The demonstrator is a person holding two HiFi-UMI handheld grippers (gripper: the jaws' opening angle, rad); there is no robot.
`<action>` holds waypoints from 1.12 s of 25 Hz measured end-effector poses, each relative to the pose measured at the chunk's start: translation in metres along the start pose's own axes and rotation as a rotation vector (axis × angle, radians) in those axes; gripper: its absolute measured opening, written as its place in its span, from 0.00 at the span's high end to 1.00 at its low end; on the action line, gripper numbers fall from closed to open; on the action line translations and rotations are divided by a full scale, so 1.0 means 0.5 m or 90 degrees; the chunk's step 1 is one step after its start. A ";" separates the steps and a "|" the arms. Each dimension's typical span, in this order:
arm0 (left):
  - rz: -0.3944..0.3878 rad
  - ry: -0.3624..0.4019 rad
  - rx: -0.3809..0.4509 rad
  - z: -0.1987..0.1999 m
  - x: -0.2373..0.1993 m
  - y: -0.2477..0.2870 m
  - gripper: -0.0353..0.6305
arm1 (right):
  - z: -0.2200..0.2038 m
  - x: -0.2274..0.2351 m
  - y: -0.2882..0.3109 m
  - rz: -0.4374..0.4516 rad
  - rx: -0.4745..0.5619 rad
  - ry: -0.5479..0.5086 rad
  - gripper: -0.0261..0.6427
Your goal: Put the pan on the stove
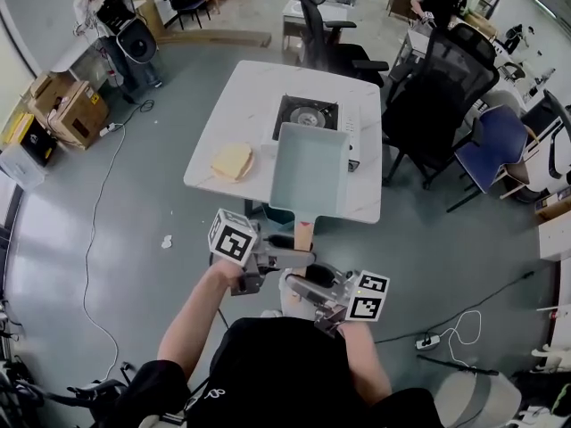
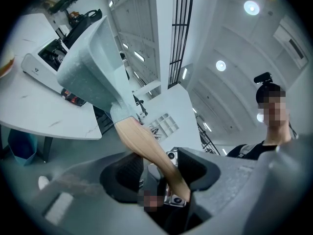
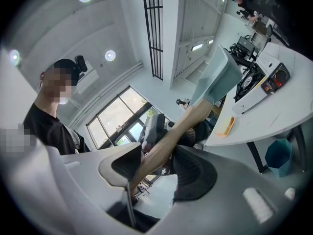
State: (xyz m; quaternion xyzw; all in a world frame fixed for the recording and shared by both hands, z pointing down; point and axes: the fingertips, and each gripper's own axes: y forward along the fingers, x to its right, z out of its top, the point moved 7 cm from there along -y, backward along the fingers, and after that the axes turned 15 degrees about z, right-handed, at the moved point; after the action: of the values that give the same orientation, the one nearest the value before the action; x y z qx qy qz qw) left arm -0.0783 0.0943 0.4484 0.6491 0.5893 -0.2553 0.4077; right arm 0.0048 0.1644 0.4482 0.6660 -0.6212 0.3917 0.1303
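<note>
Two-handed carry: the left hand-held gripper (image 2: 161, 168) and the right hand-held gripper (image 3: 159, 163) both clamp the wooden handle (image 1: 303, 232), apparently sharing the load, as the pan (image 1: 308, 172) hangs above the bench (image 1: 236, 105), just short of the stove (image 1: 306, 114).

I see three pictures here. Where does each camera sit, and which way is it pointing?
Head view: on the person's head, facing steeply down at the table, stove and pan; both forearms, left hand-held gripper and right hand-held gripper show.
Left gripper view: rides the left hand-held gripper, looking along its jaws up the pan's wooden handle toward the ceiling; the person's upper body shows.
Right gripper view: rides the right hand-held gripper, same upward look; upper body shows too.
Shared: all three show pan, stove and table.
</note>
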 end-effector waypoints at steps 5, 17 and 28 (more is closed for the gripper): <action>-0.006 0.003 -0.002 0.059 -0.057 0.019 0.61 | 0.052 0.062 -0.004 -0.004 -0.001 0.009 0.65; 0.000 -0.023 0.005 0.188 -0.148 0.034 0.61 | 0.159 0.186 0.006 -0.003 -0.005 0.030 0.65; 0.008 -0.047 0.018 0.274 -0.230 0.046 0.61 | 0.228 0.287 0.011 -0.007 -0.009 0.043 0.65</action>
State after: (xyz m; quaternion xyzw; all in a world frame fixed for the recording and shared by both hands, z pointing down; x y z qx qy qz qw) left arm -0.0556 -0.0830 0.4734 0.6486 0.5663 -0.2846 0.4215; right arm 0.0293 -0.0161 0.4695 0.6550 -0.6156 0.4086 0.1582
